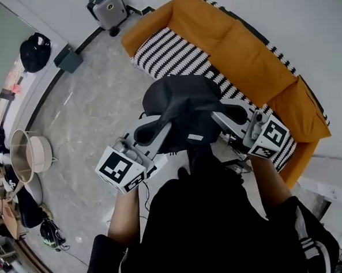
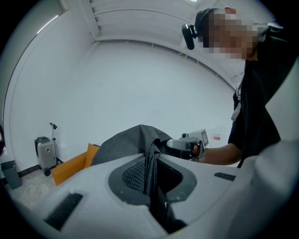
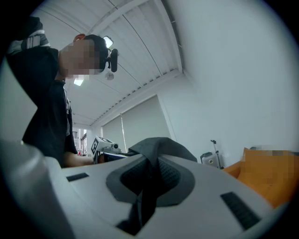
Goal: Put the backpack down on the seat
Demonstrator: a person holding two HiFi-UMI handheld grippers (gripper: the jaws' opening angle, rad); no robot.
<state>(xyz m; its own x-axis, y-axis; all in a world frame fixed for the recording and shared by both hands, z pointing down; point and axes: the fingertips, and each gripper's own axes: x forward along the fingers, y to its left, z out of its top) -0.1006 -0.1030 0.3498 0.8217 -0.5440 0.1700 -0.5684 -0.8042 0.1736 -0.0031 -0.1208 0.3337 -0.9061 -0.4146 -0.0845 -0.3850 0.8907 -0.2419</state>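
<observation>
Grey marbled floor (image 1: 82,109) runs up to an orange sofa (image 1: 241,54) set against a white wall. The dark grey backpack (image 1: 181,106) hangs in the air between both grippers, over the front edge of the sofa's black-and-white striped seat (image 1: 172,55) and not yet resting on it. The left gripper (image 1: 150,130) is clenched on a dark strap (image 2: 150,172) that runs up into the bag's fabric. The right gripper (image 1: 230,113) is likewise clamped on a strap (image 3: 147,186) at the bag's other side.

Likely hazards: each hold is a thin strap pinched between the pads, so a slip on one side would probably swing the bag. If set down too near the seat's front edge, it could tip off onto the floor.

Open room: the striped seat lies bare along its length, bounded by the backrest and end arms. The floor to the left is open, and a suitcase (image 1: 108,9) stands well apart by the far wall.
</observation>
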